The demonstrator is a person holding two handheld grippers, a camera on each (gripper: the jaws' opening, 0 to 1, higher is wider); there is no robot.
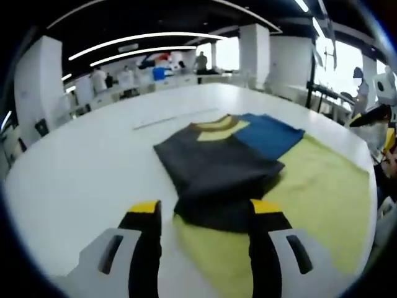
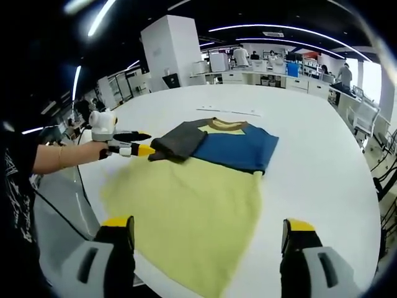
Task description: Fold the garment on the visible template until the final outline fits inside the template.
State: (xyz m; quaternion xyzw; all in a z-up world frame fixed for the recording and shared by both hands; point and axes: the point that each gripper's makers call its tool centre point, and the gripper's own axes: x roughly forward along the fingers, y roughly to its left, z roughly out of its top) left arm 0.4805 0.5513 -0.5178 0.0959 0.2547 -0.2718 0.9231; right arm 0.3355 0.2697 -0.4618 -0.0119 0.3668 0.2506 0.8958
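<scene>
A: Where is the shirt?

B: It lies on a white table, partly folded. In the right gripper view a dark grey part is turned over the left of it, a blue part lies to the right, and a wide yellow part spreads toward the camera. A yellow and brown collar shows at the far edge.

A: And the left gripper?

B: In the right gripper view it comes in from the left, held by a person's hand. Its black, yellow-tipped jaws sit at the edge of the grey fold. I cannot tell whether they pinch the cloth. In the left gripper view its own jaws stand apart, one on each side of the near edge of the grey part.

A: The right gripper?

B: Wide apart, nothing between its jaws, above the yellow part.

A: Anything else?

B: Desks and people stand in the background.
</scene>
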